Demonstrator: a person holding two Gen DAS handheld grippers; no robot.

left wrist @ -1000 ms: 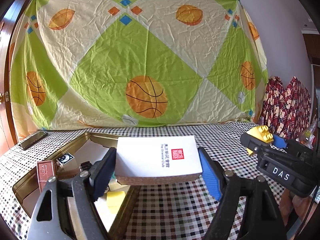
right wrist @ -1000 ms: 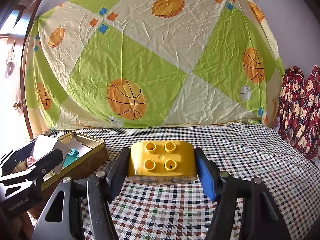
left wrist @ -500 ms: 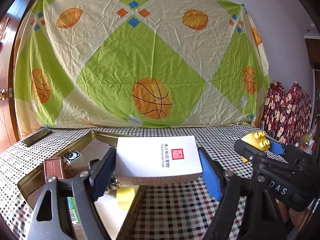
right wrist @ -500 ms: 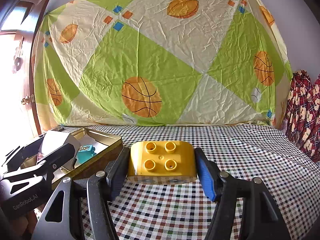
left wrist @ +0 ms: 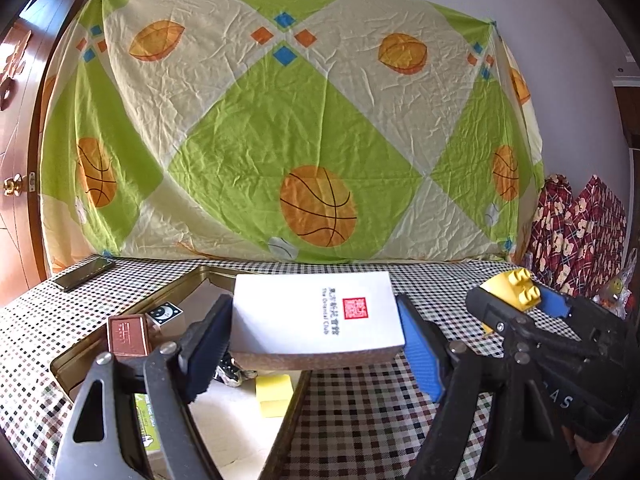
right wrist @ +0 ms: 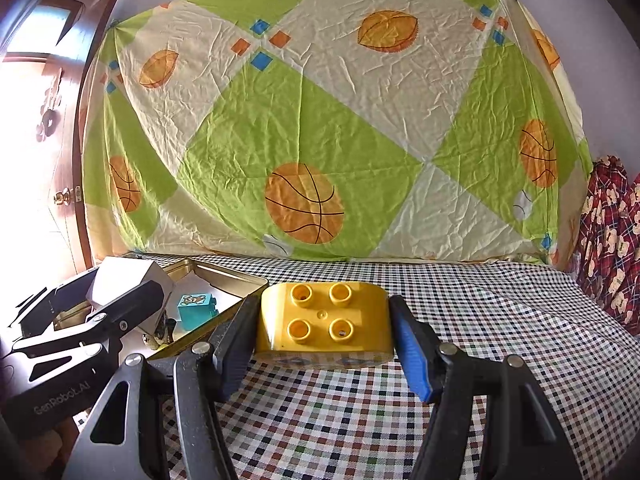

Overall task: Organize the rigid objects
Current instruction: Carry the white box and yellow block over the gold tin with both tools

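Over the checked counter [right wrist: 500,320] and its gold tin [left wrist: 80,354], my left claw [left wrist: 316,334] grips a white box [left wrist: 316,312] above the tin's near corner, while my right claw [right wrist: 324,330] clamps a yellow brick [right wrist: 324,326] just beside the tin.

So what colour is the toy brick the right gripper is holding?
Yellow. The brick has four round studs on top, seen best in the right wrist view.

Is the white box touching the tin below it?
Apart. In the left wrist view the white box hangs clamped in the left gripper, with open space under it down to the tin.
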